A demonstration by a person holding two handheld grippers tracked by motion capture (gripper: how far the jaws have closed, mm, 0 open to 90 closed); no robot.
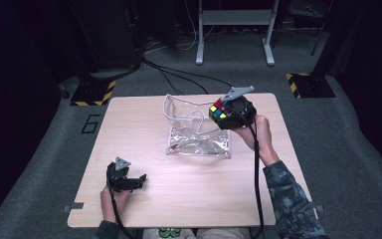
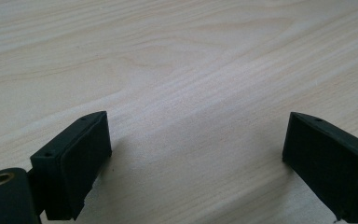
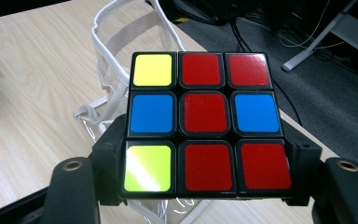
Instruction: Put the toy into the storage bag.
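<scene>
A puzzle cube (image 1: 219, 110) with red, blue and yellow stickers hangs in the air over the right rim of a clear plastic bag (image 1: 194, 130). My right gripper (image 1: 227, 115) is shut on it, one jaw on each side. In the right gripper view the cube (image 3: 205, 122) faces the camera with the bag (image 3: 121, 60) behind and below it. My left gripper (image 1: 138, 182) rests on the table near its front left, open and holding nothing. Between its black fingers (image 2: 81, 156) lies bare light wood.
The light wooden table (image 1: 144, 199) has its right edge close to my right hand. Beyond the table a grey carpet floor carries black cables (image 1: 179, 74), a white metal frame (image 1: 234, 30) and yellow-black striped bases (image 1: 93, 92).
</scene>
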